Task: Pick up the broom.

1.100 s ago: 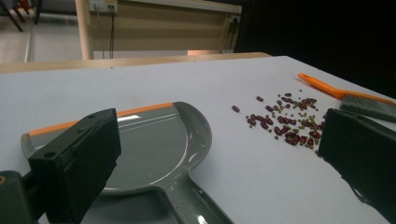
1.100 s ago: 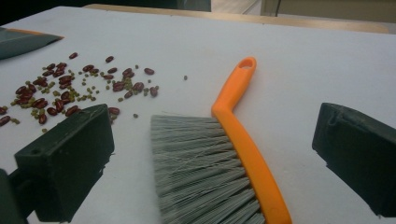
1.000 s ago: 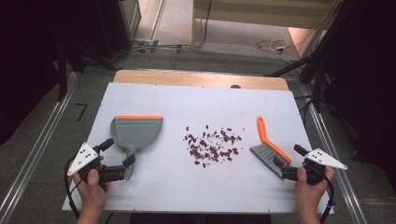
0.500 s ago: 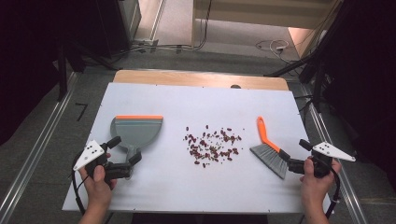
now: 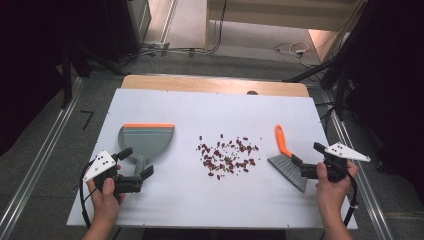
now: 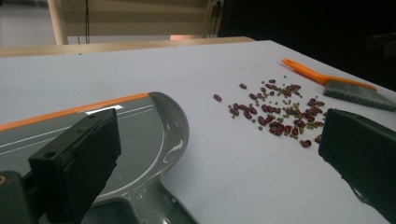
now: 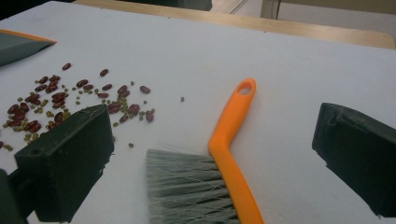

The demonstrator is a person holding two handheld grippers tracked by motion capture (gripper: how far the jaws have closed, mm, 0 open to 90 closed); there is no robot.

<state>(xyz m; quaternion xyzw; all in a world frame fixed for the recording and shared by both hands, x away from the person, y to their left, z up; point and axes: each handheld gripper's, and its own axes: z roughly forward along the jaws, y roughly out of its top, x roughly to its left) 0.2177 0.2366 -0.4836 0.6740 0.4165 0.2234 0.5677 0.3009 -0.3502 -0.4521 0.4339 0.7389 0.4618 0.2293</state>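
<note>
On the white worktop (image 5: pixel 210 107), a grey dustpan (image 5: pixel 145 142) with an orange lip lies toward the left edge, its handle pointing to the near edge. The left claw (image 5: pixel 136 167) is released, its jaws spread either side of that handle, gripping nothing. Red and green beans (image 5: pixel 227 155) are scattered mid-worktop. An orange-handled brush (image 5: pixel 286 159) lies near the right edge; the right claw (image 5: pixel 306 158) is released just beside its bristles.
</note>
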